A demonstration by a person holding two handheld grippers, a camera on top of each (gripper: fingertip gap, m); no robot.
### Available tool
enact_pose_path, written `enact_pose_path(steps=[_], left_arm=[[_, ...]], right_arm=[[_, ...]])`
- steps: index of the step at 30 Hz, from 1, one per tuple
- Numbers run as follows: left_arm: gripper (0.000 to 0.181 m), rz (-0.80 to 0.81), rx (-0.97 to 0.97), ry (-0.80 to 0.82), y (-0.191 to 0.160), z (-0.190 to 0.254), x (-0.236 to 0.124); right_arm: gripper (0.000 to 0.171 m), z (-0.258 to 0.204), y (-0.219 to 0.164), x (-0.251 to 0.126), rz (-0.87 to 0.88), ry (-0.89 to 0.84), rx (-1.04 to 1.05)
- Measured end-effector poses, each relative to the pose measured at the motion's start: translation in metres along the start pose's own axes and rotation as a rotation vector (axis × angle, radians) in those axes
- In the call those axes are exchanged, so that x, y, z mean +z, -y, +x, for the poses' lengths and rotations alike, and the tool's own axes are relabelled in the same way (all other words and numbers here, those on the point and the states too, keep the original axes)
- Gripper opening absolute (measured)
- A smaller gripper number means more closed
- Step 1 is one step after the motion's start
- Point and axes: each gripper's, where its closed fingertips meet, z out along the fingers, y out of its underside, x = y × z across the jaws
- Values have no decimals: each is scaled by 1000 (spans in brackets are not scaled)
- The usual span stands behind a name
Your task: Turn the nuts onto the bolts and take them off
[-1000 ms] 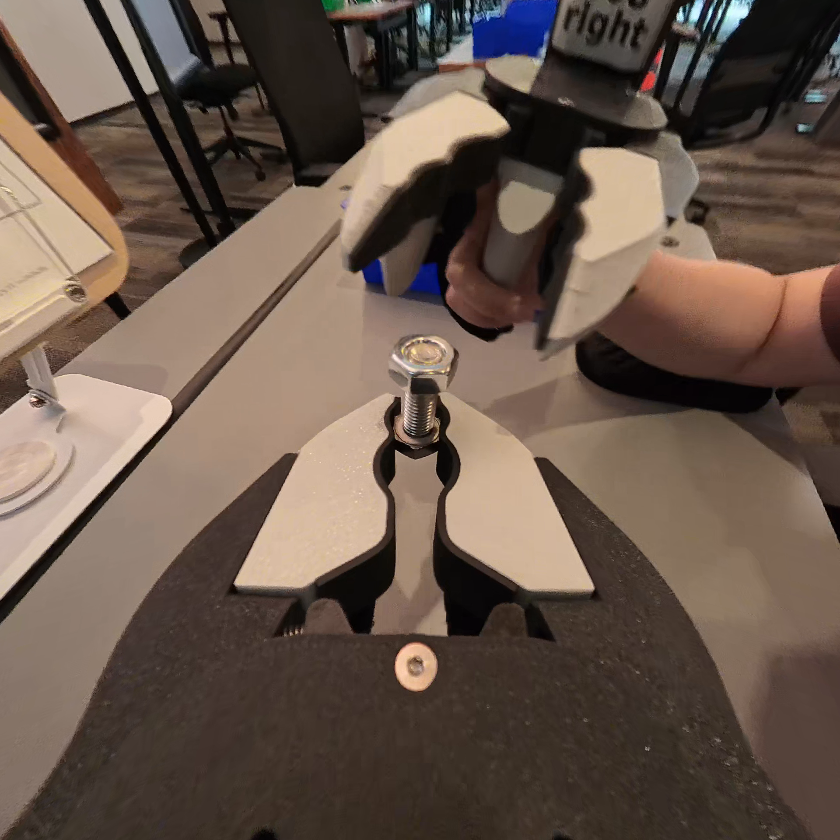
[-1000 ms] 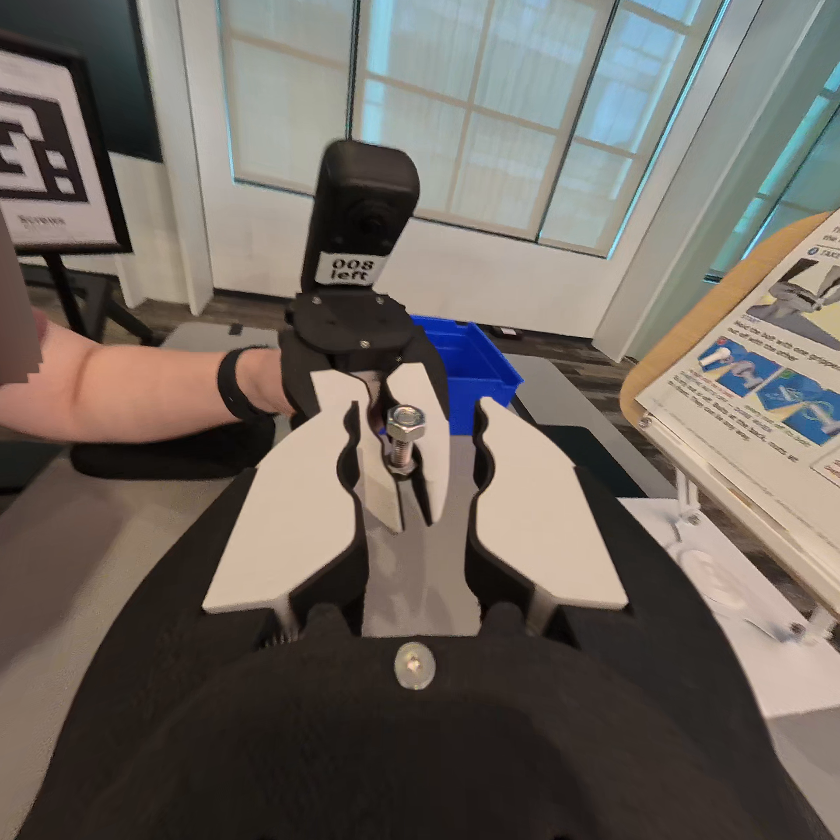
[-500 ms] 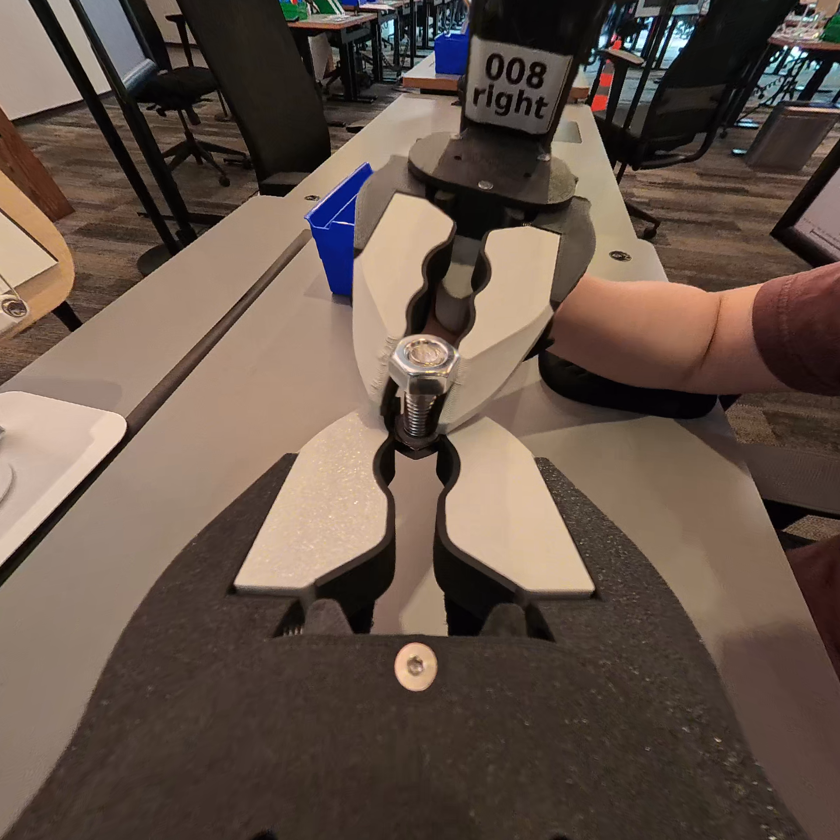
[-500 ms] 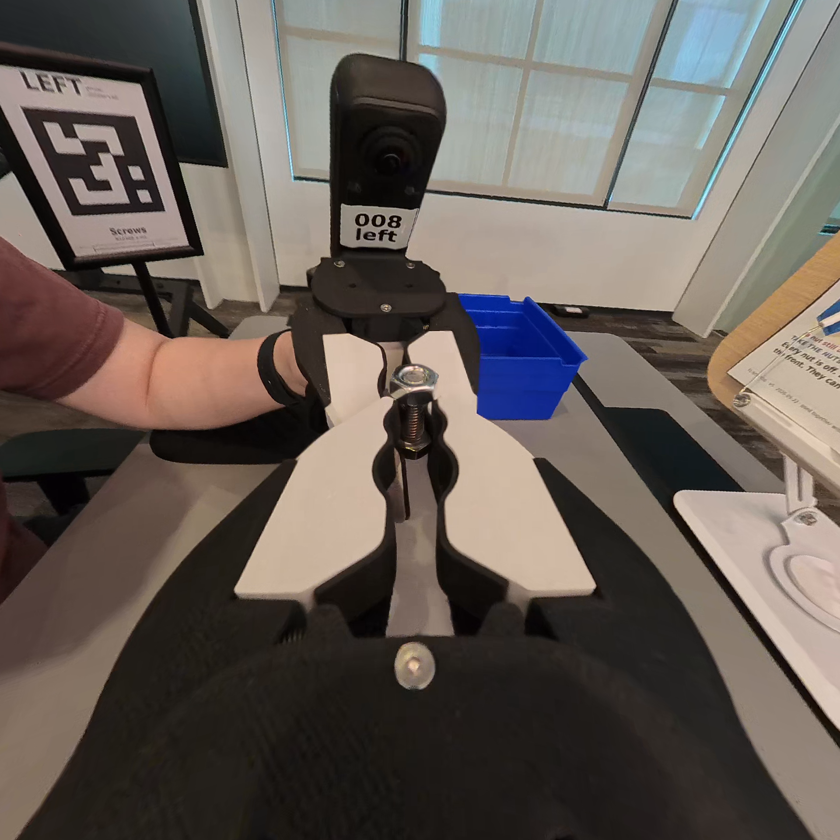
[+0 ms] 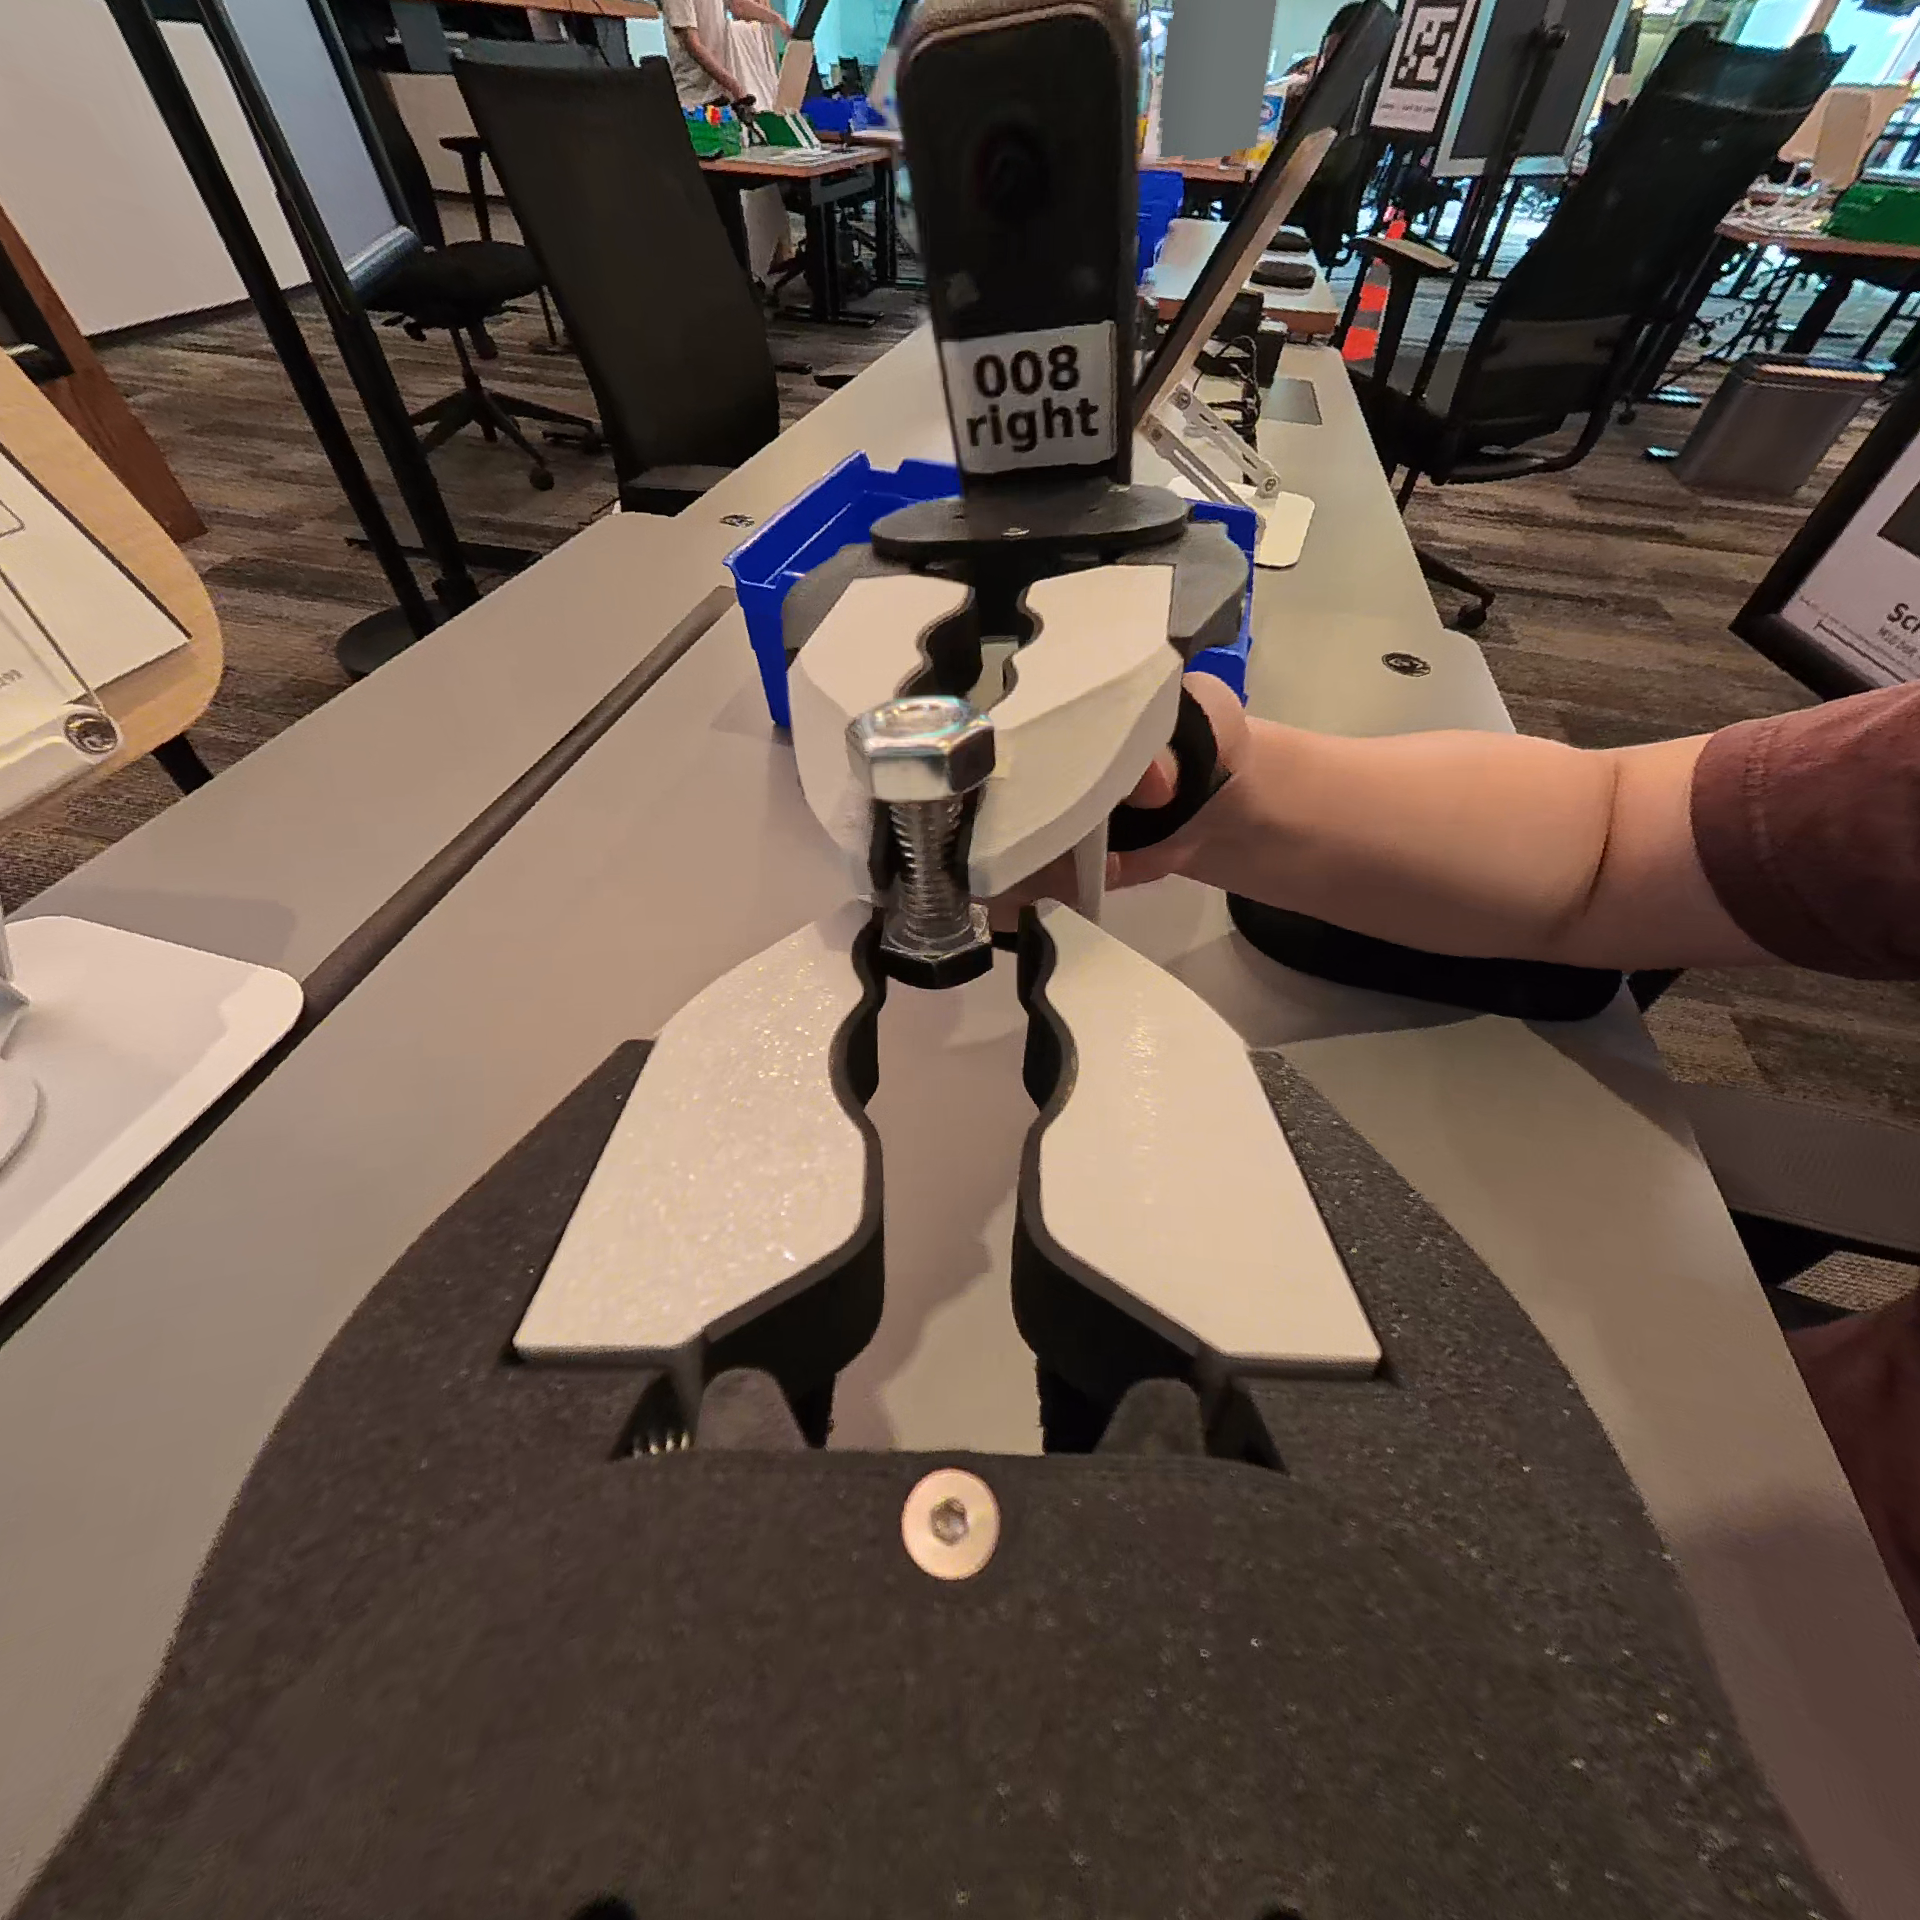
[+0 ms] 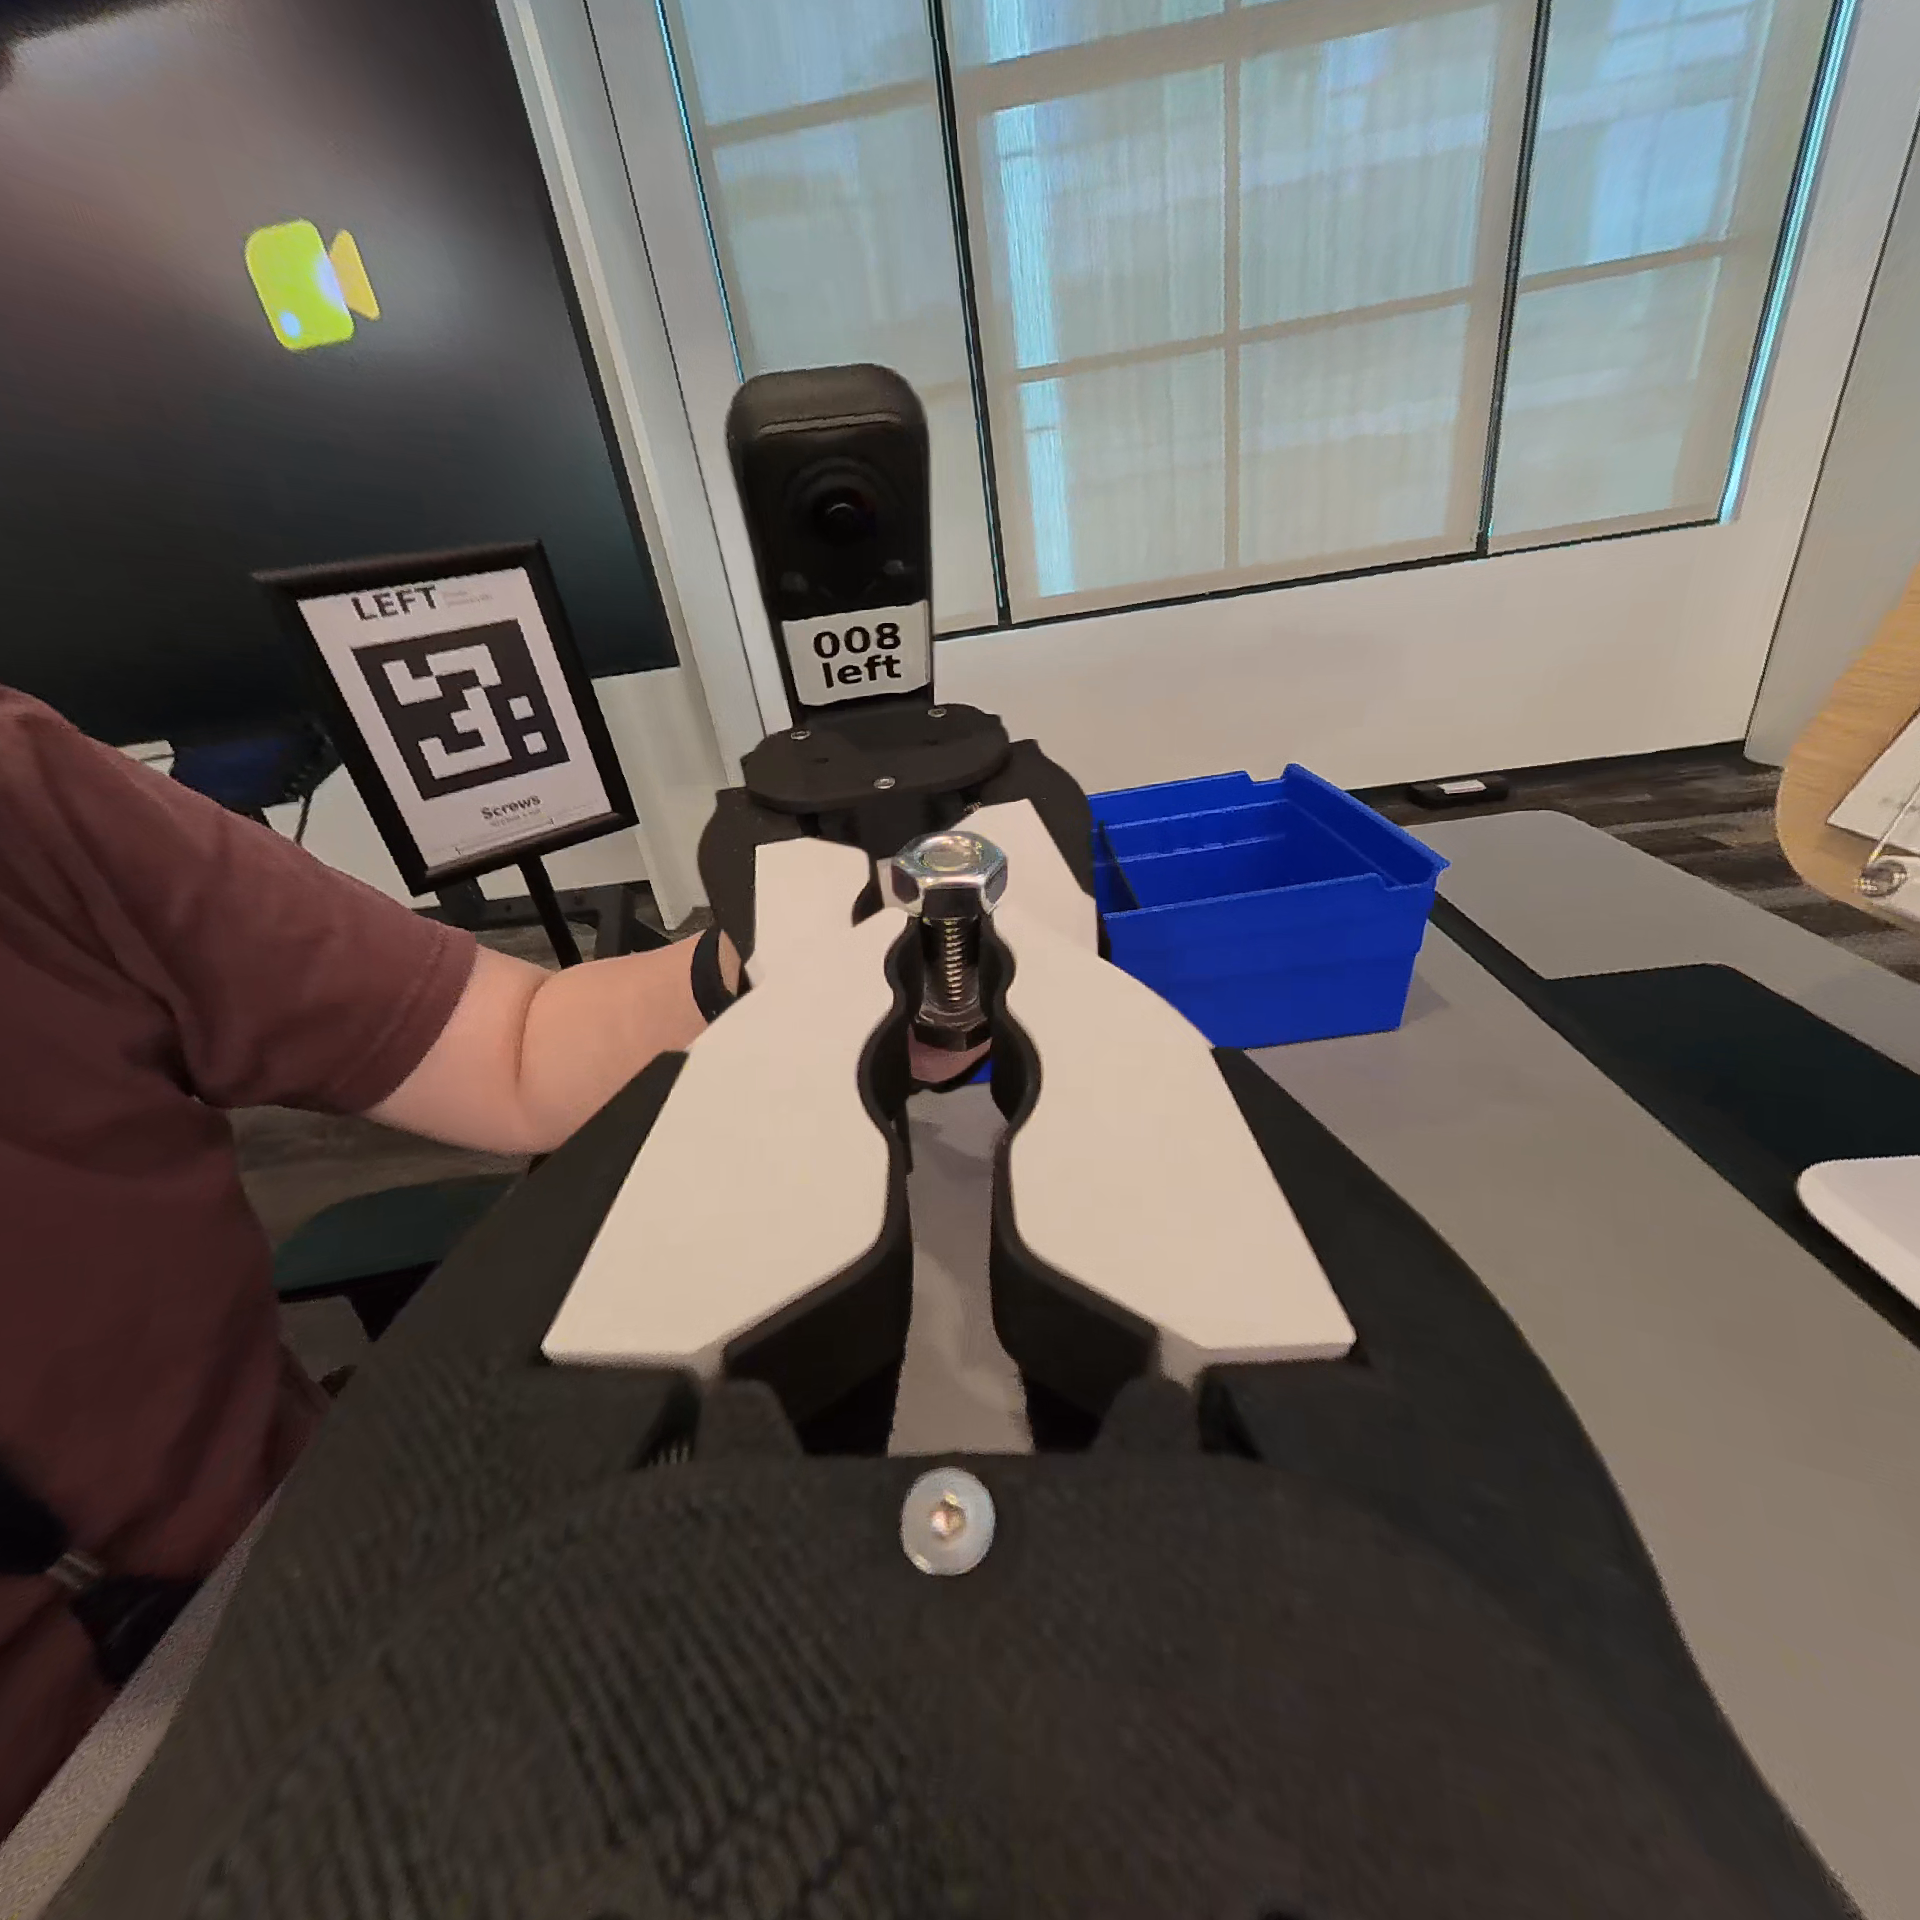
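Observation:
A silver bolt (image 5: 920, 831) stands upright with its hex head on top and a nut (image 5: 935, 951) near its lower end. My right gripper (image 5: 930, 862) comes from the far side and is shut on the bolt's threaded shaft, as the right wrist view (image 6: 948, 966) also shows. My left gripper (image 5: 945, 935) is open. The nut sits between its fingertips, with a clear gap to the right finger (image 5: 1049, 956). In the right wrist view the bolt (image 6: 948, 935) and nut (image 6: 948, 1023) show, with the left gripper's fingers (image 6: 800, 914) behind them.
A blue bin (image 5: 800, 582) stands on the grey table (image 5: 520, 883) behind the right gripper; it also shows in the right wrist view (image 6: 1268, 914). A black wrist pad (image 5: 1434, 977) lies under the person's forearm. A white stand base (image 5: 135, 1039) sits at the left. Only a small space, under 4 cm, lies between the two pairs of fingers. Left tips and right tips are each some 40 cm from the white stand base (image 5: 135, 1039).
My right gripper came in open and shut on the bolt's shaft. My left gripper, shut on the nut before, has now opened off it.

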Motion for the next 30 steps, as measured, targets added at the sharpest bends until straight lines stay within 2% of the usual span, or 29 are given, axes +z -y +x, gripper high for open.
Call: enact_pose_path(steps=[8,18,19,21,24,26,30], left_arm=[[15,11,10,-3,2,3,1],[14,3,61,37,4,1,0],[14,0,66,40,4,1,0],[13,-10,72,50,3,0,0],[13,-32,73,59,-1,-2,1],[13,-45,73,53,-3,0,3],[13,-66,78,16,-8,8,11]], right_arm=[[10,-7,1,3,2,7,-68],[10,-9,3,3,15,12,-84],[16,-10,4,3,20,13,-92],[36,-13,8,2,30,24,-95],[42,-12,13,-6,11,-2,-146],[52,-12,15,-8,-9,-23,-194],[63,-28,8,2,-53,30,-224]])
